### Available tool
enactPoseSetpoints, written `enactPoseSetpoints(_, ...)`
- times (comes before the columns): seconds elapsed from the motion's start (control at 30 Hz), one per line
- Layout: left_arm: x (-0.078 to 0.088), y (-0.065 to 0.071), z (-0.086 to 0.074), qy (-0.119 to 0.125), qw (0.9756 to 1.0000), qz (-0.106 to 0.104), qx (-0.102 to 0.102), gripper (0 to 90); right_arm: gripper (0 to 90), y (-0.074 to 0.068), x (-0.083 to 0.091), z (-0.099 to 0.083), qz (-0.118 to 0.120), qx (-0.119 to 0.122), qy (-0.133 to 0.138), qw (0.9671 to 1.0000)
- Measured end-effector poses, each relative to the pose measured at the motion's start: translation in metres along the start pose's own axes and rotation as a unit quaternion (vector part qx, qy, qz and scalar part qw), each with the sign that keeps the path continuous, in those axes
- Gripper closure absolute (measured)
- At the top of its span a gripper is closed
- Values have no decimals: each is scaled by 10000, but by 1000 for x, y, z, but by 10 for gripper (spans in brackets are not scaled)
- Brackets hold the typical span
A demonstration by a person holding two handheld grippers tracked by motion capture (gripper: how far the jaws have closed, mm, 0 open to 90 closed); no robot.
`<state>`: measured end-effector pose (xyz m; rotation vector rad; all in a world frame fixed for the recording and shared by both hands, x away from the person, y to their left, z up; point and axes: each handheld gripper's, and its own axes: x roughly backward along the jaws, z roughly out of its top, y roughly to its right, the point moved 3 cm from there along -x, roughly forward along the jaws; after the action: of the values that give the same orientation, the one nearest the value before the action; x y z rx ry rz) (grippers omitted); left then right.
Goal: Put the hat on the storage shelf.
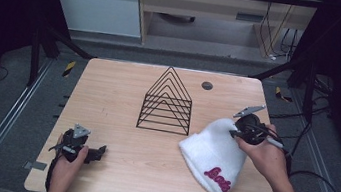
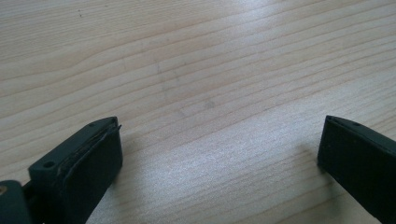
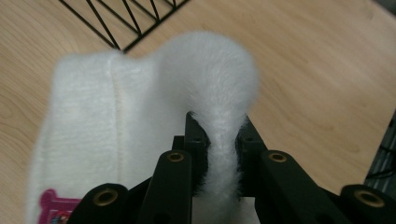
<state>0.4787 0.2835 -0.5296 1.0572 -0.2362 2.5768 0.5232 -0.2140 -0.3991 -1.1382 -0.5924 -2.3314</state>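
Observation:
A white knit hat (image 1: 213, 155) with pink lettering lies at the right of the wooden table (image 1: 123, 94), its cuff toward the front edge. My right gripper (image 1: 234, 130) is shut on the hat's top end, and the right gripper view has the fuzzy fabric (image 3: 219, 116) pinched between the two black jaws and bulging above them. My left gripper (image 1: 100, 153) rests near the front left of the table, held by a hand. Its fingers (image 2: 93, 158) stand wide apart over bare wood with nothing between them.
A black wire rack (image 1: 167, 103) shaped like nested triangles stands at the table's middle, just left of the hat. A small dark round disc (image 1: 207, 85) sits at the back. Cables trail off the right side.

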Motion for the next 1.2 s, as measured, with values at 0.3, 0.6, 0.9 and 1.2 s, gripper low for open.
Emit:
enactPoseSetpoints(0.3,0,0,0,-1,10000,-1,-1,0,799,-20,42,36,-179,521,397,9977)
enactPoseSetpoints(0.6,0,0,0,-1,10000,-1,1,0,800,-26,64,58,-269,711,664,9949)
enactPoseSetpoints(0.9,0,0,0,-1,10000,0,1,0,800,-20,78,79,-333,828,838,9925)
enactPoseSetpoints(1.2,0,0,0,3,10000,0,3,0,801,-12,99,105,-395,868,1169,9886)
